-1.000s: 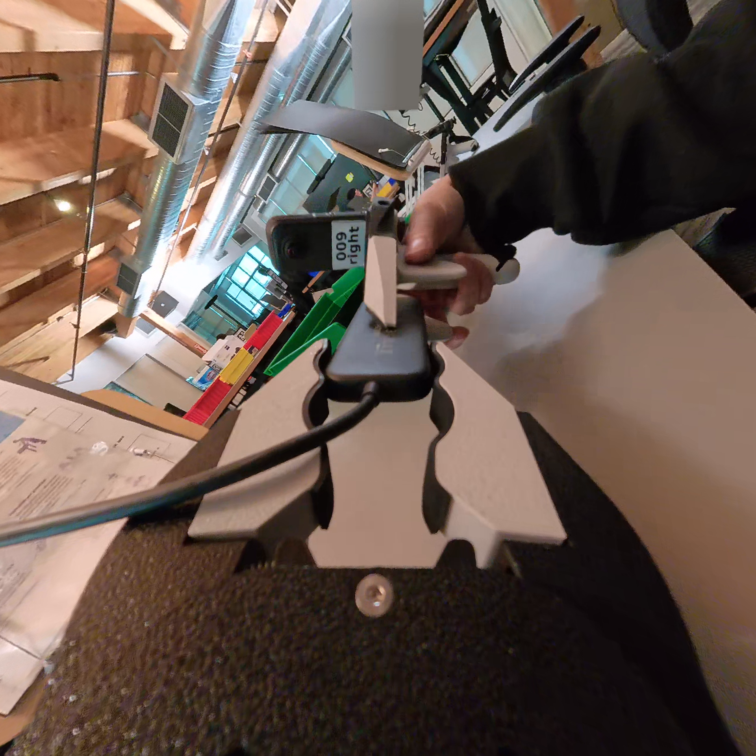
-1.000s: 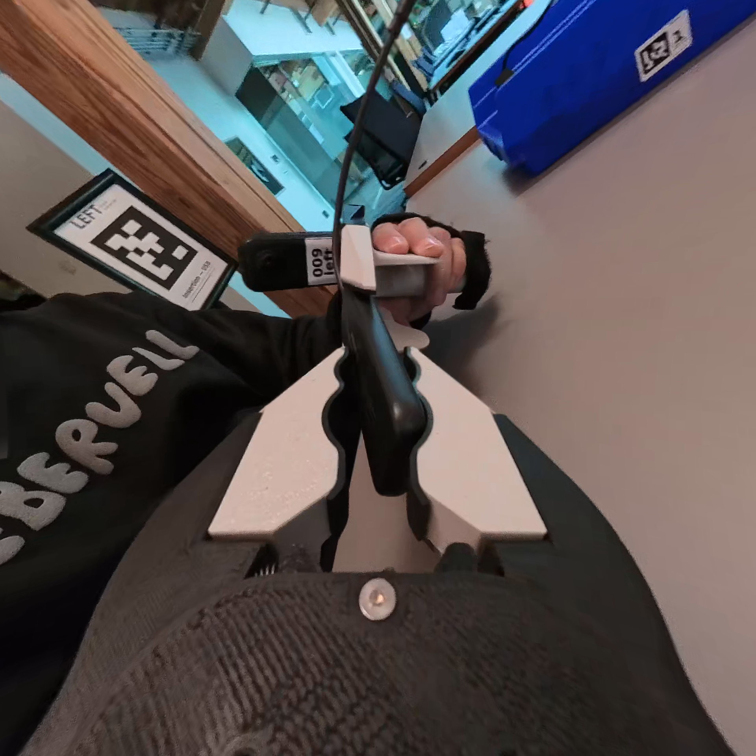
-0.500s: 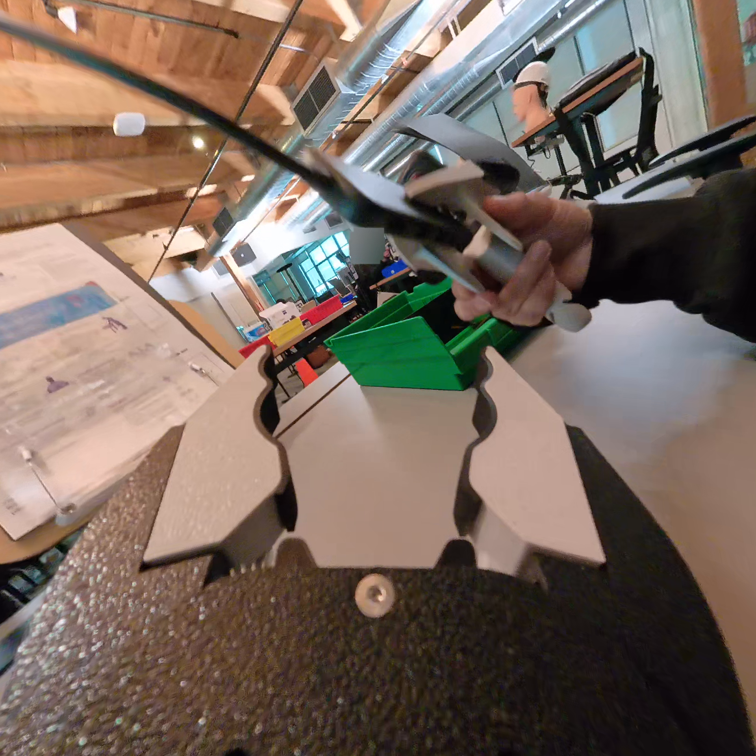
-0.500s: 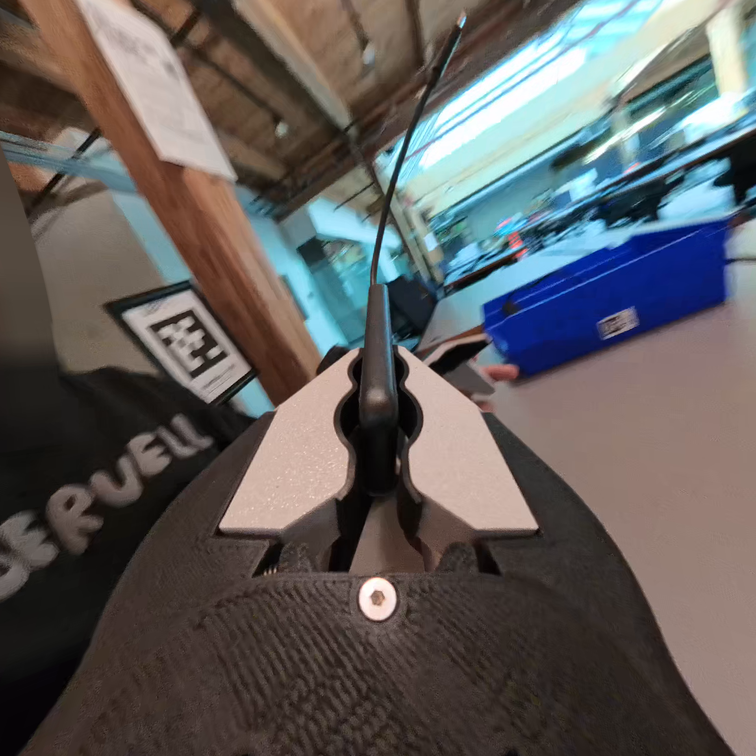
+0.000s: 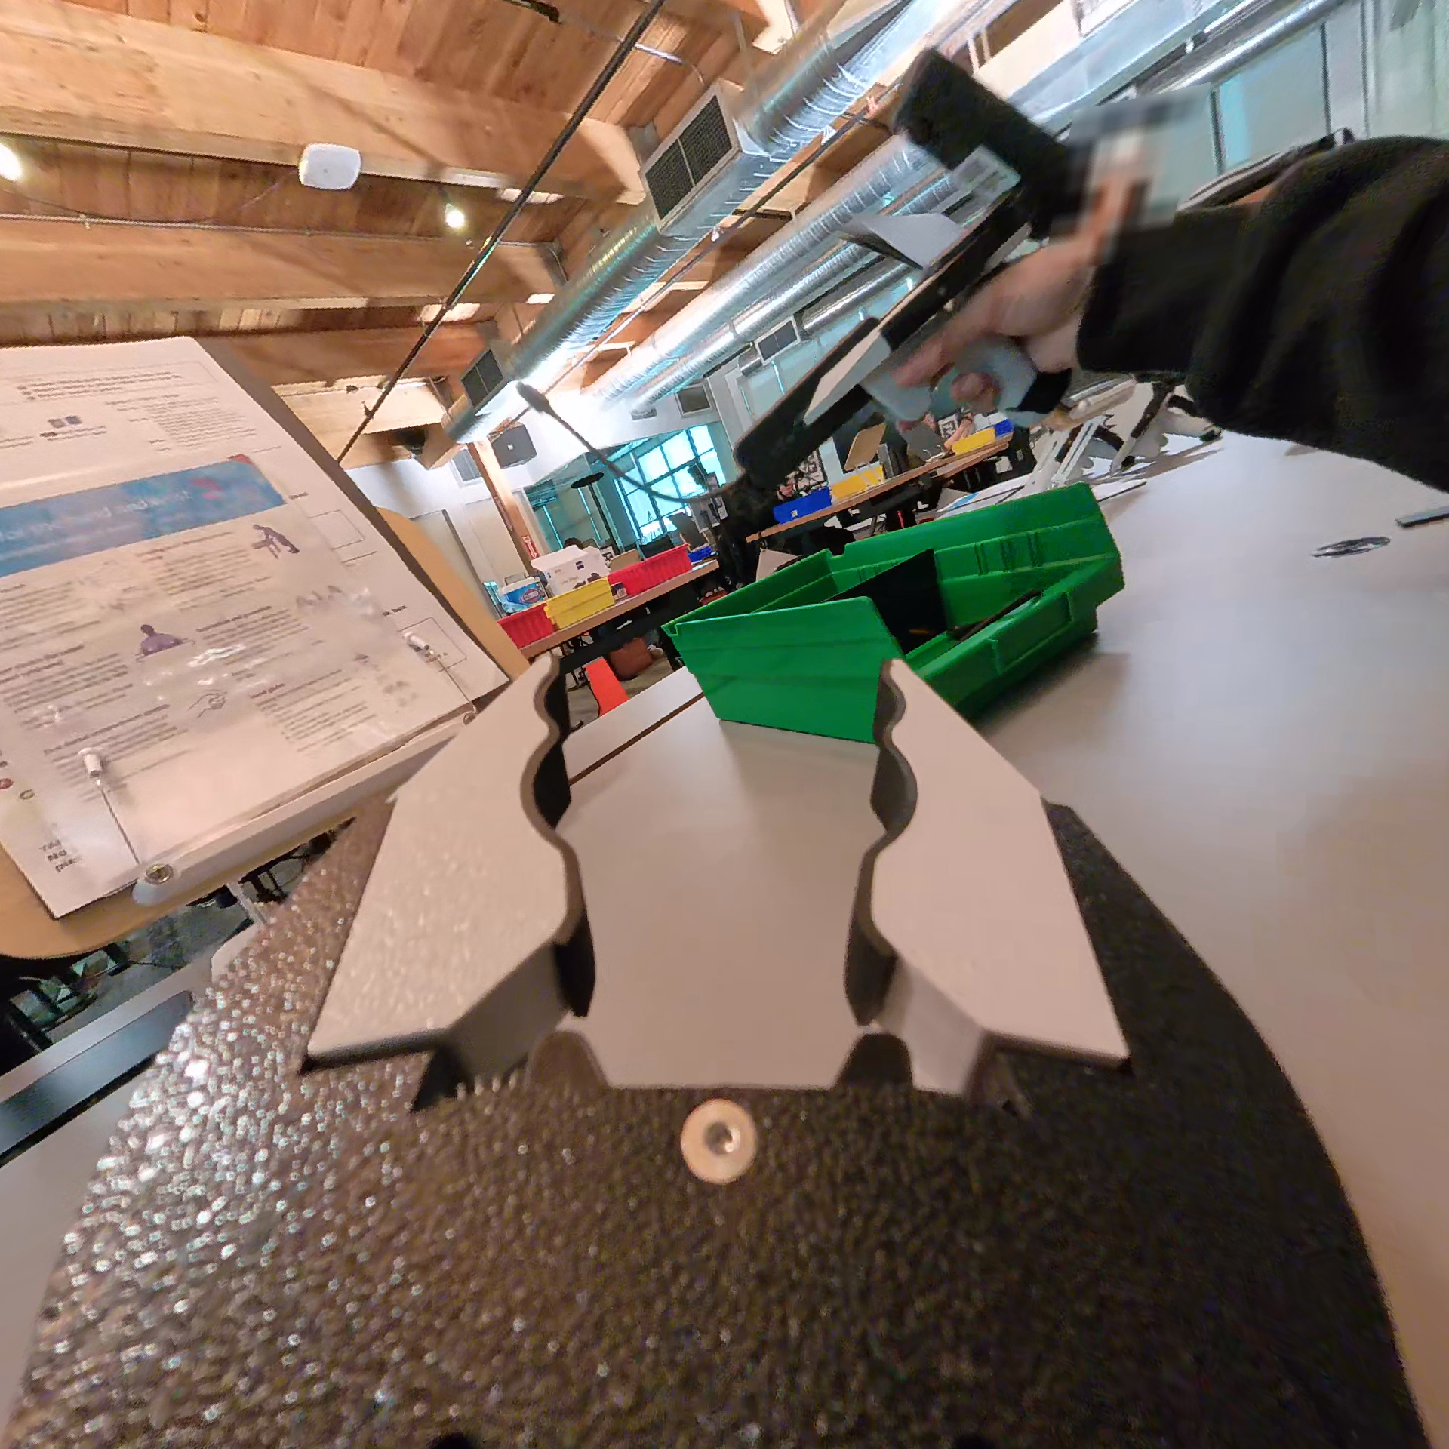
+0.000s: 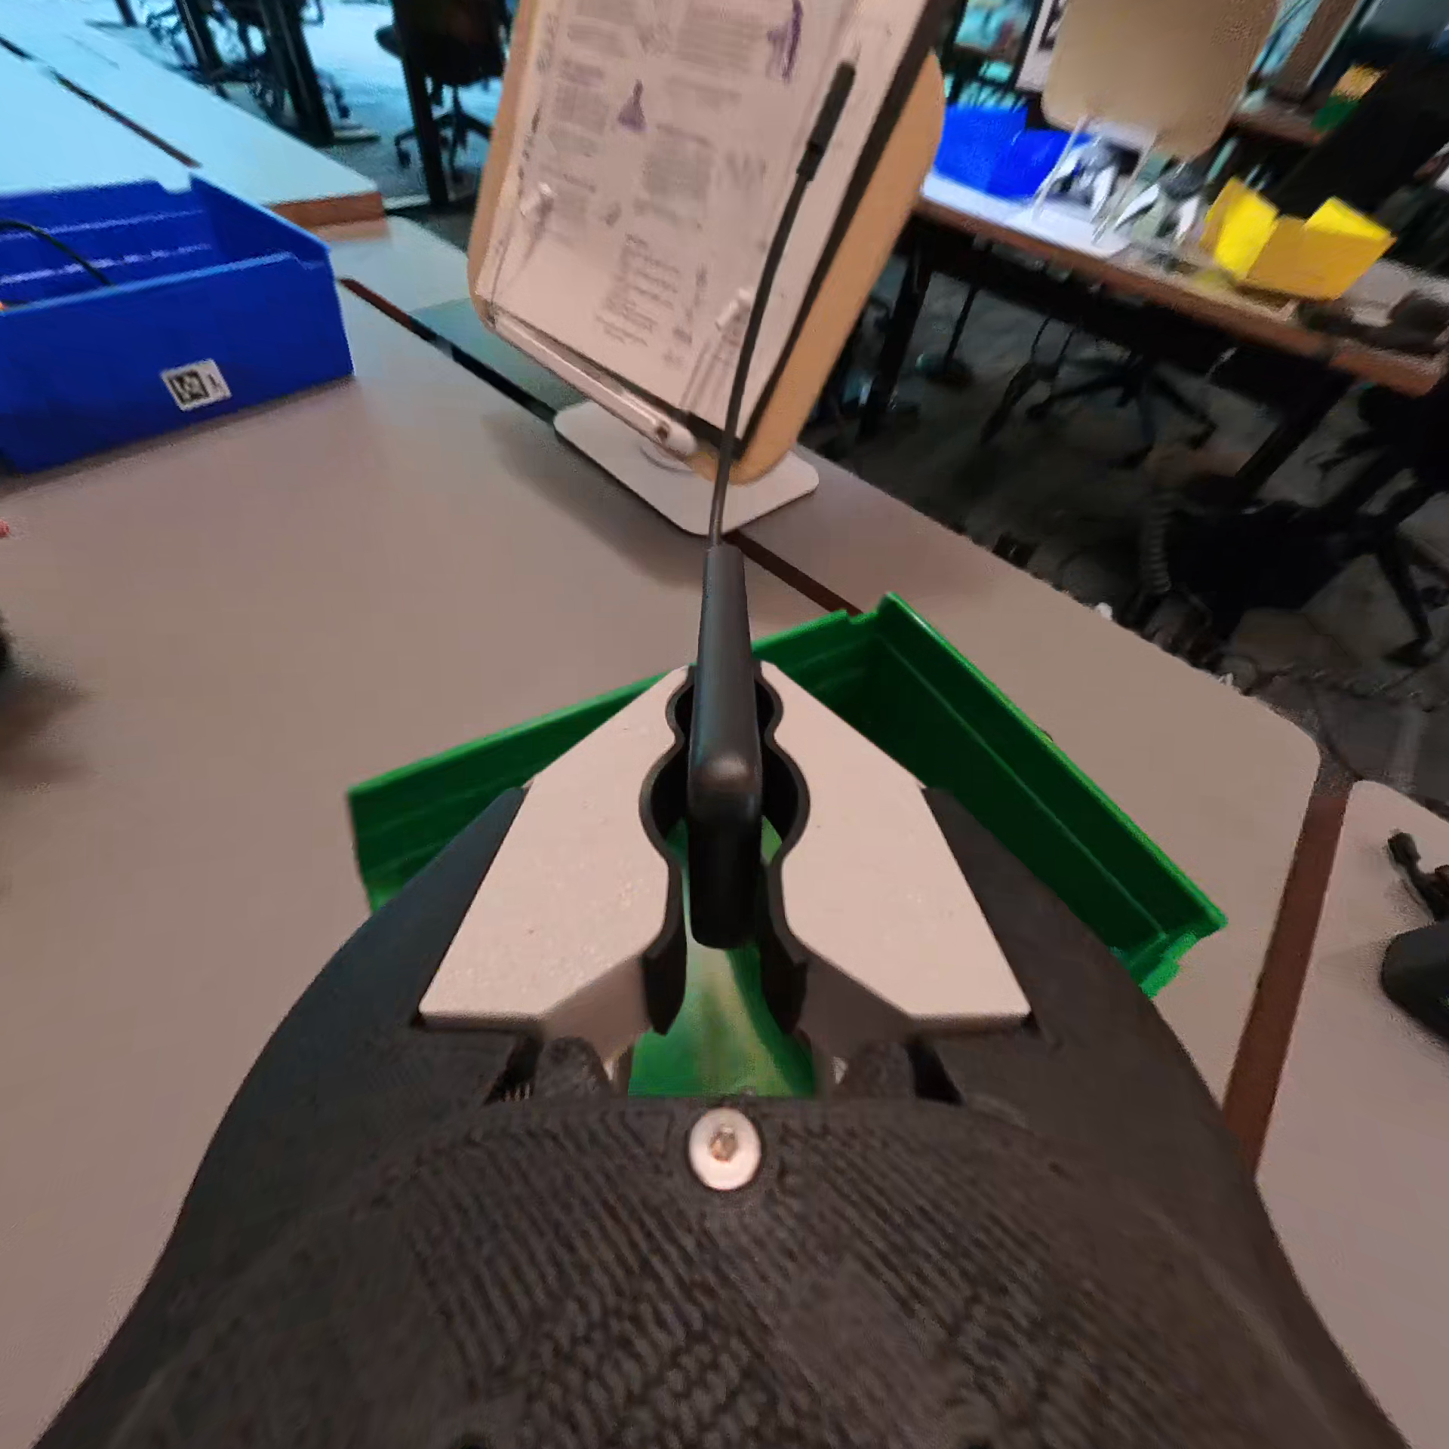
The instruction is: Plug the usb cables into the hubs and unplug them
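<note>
above green bin (image 6: 980,753): right tool (image 6: 725,682) clamps hub (image 6: 725,784); left tool (image 5: 721,706) apart, empty.

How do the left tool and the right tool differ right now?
The left tool is open with nothing between its fingers, while the right tool is shut on the black hub. The left tool sits low, beside the green bin; the right tool is above the green bin, with the hub's thin cable rising past the document stand. Both have the same grey, notched fingers on a black textured body.
</note>
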The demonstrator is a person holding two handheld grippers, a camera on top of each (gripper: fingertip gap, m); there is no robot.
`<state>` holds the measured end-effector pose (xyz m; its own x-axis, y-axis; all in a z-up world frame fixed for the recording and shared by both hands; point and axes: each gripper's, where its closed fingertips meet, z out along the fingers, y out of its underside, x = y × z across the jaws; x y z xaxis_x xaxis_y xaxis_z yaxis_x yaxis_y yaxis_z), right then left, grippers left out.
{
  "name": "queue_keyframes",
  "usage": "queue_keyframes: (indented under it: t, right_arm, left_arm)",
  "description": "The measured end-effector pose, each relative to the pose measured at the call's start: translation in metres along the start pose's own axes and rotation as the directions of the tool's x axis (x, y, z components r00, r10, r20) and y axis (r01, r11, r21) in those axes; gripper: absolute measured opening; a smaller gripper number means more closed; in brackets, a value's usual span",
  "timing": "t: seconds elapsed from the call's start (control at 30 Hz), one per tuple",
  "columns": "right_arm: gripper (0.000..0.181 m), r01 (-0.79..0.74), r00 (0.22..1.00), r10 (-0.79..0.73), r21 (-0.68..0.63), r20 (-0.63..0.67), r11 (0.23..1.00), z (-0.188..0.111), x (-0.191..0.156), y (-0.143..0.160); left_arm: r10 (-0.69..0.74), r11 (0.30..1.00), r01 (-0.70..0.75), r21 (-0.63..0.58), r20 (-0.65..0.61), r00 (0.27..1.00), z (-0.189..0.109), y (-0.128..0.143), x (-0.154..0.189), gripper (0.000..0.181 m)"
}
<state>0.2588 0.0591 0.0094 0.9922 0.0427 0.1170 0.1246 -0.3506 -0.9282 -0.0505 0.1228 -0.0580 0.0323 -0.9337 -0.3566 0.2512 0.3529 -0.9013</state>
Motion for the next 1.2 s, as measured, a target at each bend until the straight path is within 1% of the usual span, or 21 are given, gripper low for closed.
queue_keyframes:
  t: [0.07,0.1,0.17,0.23,0.3,0.33,0.4,0.47,0.53,0.6,0.63,0.7,0.73,0.77,0.83,0.93,1.0,1.03,1.1,1.13,1.2]
  right_arm:
    - [0.012,0.012,1.0,-0.012,-0.032,0.017,0.999,0.012,0.023,0.013]
    - [0.012,-0.015,0.999,0.017,-0.062,0.043,0.998,0.018,0.029,0.024]
    - [0.012,-0.09,0.994,0.101,-0.195,0.05,0.977,0.027,0.04,0.053]
    - [0.012,-0.172,0.981,0.191,-0.287,0.039,0.942,0.031,0.046,0.076]
    - [0.012,-0.263,0.963,0.27,-0.331,-0.025,0.906,0.033,0.058,0.087]
    - [0.012,-0.283,0.958,0.279,-0.35,-0.062,0.893,0.033,0.064,0.092]
    - [0.011,-0.304,0.951,0.299,-0.42,-0.081,0.855,0.033,0.066,0.103]
    - [0.015,-0.302,0.953,0.267,-0.495,-0.143,0.815,0.032,0.074,0.114]
    - [0.028,-0.261,0.963,0.176,-0.531,-0.206,0.806,0.031,0.085,0.121]
    - [0.044,-0.257,0.955,0.122,-0.553,-0.269,0.792,0.026,0.096,0.123]
    - [0.053,-0.259,0.948,0.1,-0.55,-0.302,0.794,0.023,0.101,0.121]
    - [0.057,-0.252,0.934,0.077,-0.492,-0.349,0.833,0.02,0.102,0.102]
    - [0.058,-0.237,0.937,0.079,-0.452,-0.342,0.86,0.021,0.093,0.087]
    - [0.06,-0.211,0.947,0.081,-0.413,-0.311,0.886,0.023,0.077,0.072]
    - [0.065,-0.142,0.966,0.062,-0.317,-0.249,0.938,0.027,0.033,0.039]
    - [0.069,-0.031,0.991,0.015,-0.117,-0.134,0.993,0.042,-0.057,-0.001]
    - [0.069,-0.022,1.0,0.022,0.024,-0.01,0.999,0.059,-0.124,-0.016]
    - [0.069,-0.043,0.998,0.039,0.068,0.051,0.997,0.069,-0.154,-0.019]
    - [0.07,-0.056,0.99,0.044,0.087,0.135,0.995,0.09,-0.204,-0.012]
    - [0.071,-0.036,0.989,0.024,0.078,0.148,0.996,0.1,-0.221,-0.005]
    - [0.073,0.007,0.988,-0.011,0.032,0.156,0.999,0.116,-0.243,0.012]
  left_arm:
    - [-0.014,1.0,0.014,-0.005,0.003,1.0,0.0,0.002,-0.002,0.074]
    - [-0.021,1.0,0.021,-0.009,0.004,1.0,0.0,0.004,-0.002,0.074]
    - [-0.024,1.0,0.024,-0.019,0.009,1.0,0.0,0.007,-0.004,0.073]
    - [-0.029,0.999,0.029,-0.016,0.011,1.0,0.0,0.007,-0.005,0.072]
    - [-0.034,0.999,0.034,-0.021,0.013,0.999,0.001,0.009,-0.006,0.071]
    - [-0.035,0.999,0.035,-0.022,0.012,0.999,0.001,0.009,-0.006,0.071]
    - [-0.033,0.999,0.033,-0.022,0.015,0.999,0.001,0.009,-0.007,0.07]
    - [-0.035,0.999,0.035,-0.024,0.016,0.999,0.001,0.01,-0.007,0.07]
    - [-0.038,0.999,0.039,-0.024,0.018,0.999,0.001,0.011,-0.008,0.07]
    - [-0.04,0.999,0.041,-0.024,0.019,0.999,0.001,0.011,-0.008,0.069]
    - [-0.04,0.999,0.041,-0.023,0.02,0.999,0.001,0.011,-0.008,0.069]
    - [-0.04,0.999,0.041,-0.024,0.02,0.999,0.002,0.011,-0.008,0.069]
    - [-0.039,0.999,0.039,-0.024,0.019,0.999,0.002,0.011,-0.008,0.069]
    - [-0.036,0.999,0.036,-0.025,0.017,0.999,0.002,0.011,-0.008,0.068]
    - [-0.029,0.999,0.029,-0.03,0.017,0.999,0.003,0.011,-0.008,0.068]
    - [-0.051,0.998,0.053,-0.039,0.047,0.998,0.002,0.011,-0.014,0.068]
    - [-0.097,0.994,0.102,-0.036,0.101,0.99,-0.001,0.008,-0.024,0.067]
    - [-0.125,0.991,0.131,-0.04,0.141,0.982,-0.004,0.006,-0.033,0.066]
    - [-0.157,0.98,0.181,-0.078,0.244,0.957,-0.013,0.004,-0.053,0.063]
    - [-0.149,0.973,0.193,-0.124,0.298,0.943,-0.021,0.005,-0.065,0.063]
    - [-0.067,0.949,0.18,-0.258,0.392,0.918,-0.044,0.007,-0.089,0.062]
